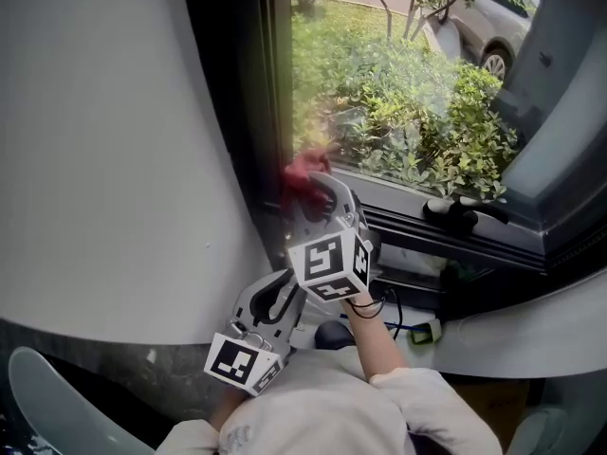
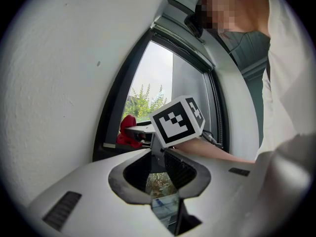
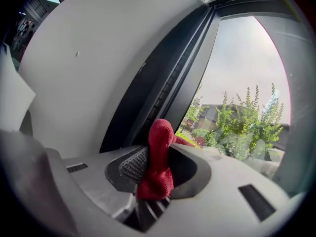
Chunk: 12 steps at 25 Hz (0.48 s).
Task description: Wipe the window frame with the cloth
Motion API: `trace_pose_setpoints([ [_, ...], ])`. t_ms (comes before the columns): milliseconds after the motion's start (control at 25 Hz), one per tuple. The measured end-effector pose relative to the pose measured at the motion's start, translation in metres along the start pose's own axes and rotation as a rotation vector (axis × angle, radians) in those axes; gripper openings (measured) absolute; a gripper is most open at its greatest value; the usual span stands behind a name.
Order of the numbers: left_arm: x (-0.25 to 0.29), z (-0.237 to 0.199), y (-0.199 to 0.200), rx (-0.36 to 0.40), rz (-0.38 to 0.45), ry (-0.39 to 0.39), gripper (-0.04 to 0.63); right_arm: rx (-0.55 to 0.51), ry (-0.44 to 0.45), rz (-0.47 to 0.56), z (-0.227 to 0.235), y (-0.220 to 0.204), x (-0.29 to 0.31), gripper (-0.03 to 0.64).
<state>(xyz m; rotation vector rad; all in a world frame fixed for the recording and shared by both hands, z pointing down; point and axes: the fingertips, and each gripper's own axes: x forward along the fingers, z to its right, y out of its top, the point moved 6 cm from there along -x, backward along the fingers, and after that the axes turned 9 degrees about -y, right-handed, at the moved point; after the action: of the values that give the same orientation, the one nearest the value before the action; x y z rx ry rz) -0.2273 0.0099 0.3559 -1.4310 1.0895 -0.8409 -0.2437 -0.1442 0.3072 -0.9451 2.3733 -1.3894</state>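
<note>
A red cloth is pinched in my right gripper, which is shut on it. The cloth presses against the dark upright window frame just above the lower left corner of the pane. In the right gripper view the cloth fills the jaws of the right gripper, with the frame right behind it. My left gripper hangs lower, below the right one's marker cube, away from the frame. Its jaws stand together with nothing held. From there the cloth shows at the frame.
A white curved wall borders the frame on the left. Shrubs and a car lie beyond the glass. A dark sill track runs right, with a black handle on it. A cable and small green device lie below.
</note>
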Motion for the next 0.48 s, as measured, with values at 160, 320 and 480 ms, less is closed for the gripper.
trace_pose_setpoints([
  [160,-0.0002,0.0021,0.0008,0.000,-0.001,0.000,0.091,-0.014,-0.003,-0.002,0.0002,-0.0005,-0.0023,0.115],
  [320,0.0016,0.0026,-0.0014,0.000,-0.001,0.000,0.091,-0.017,-0.005,-0.007,0.0019,-0.0043,-0.0028,0.115],
  [480,0.0025,0.0033,-0.0015,0.000,-0.002,-0.003,0.091,-0.017,-0.038,-0.035,0.0078,-0.0092,-0.0063,0.115],
])
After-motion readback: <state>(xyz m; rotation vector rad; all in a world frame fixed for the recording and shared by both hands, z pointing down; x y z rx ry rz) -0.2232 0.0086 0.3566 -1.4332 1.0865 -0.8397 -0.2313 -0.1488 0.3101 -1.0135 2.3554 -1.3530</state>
